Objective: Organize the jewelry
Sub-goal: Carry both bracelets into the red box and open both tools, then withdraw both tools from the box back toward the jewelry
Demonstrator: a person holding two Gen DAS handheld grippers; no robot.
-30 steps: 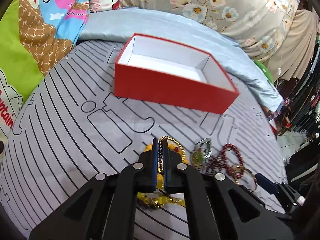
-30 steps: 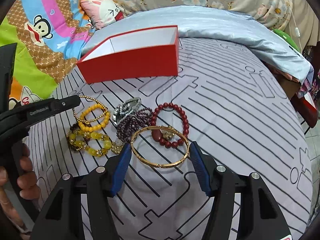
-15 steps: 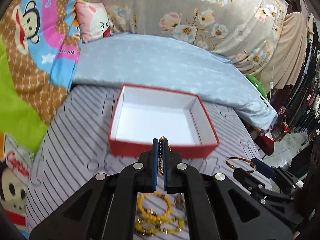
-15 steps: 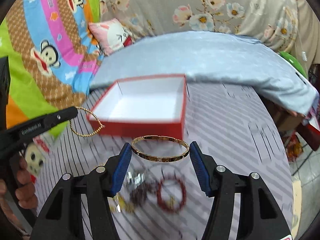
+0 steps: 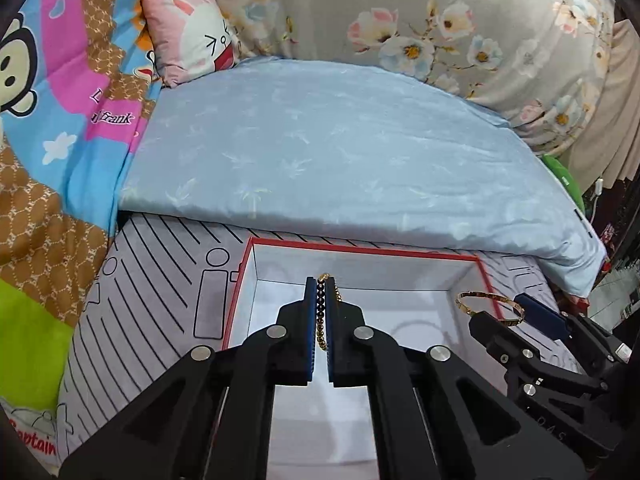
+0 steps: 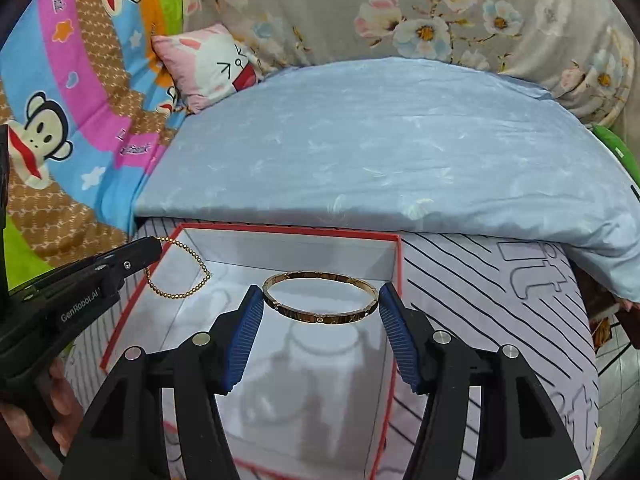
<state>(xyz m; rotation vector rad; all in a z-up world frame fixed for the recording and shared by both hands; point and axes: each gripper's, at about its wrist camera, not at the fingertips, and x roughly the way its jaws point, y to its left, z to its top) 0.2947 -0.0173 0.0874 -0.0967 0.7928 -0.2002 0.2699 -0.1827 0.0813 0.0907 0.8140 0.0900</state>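
Here, the left gripper [image 5: 319, 312] is clamped tight on the gold bead chain [image 6: 182, 270], held over the red box [image 6: 280, 230] (white interior). The right gripper [image 6: 320, 300], jaws partly spread, grips the gold bangle [image 6: 320, 297] above the same box.

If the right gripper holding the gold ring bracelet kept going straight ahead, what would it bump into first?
Probably the white inside of the red box. The right gripper, clamped on the gold bangle, points down into it, likely meeting the floor near the far wall, though depth is hard to judge.
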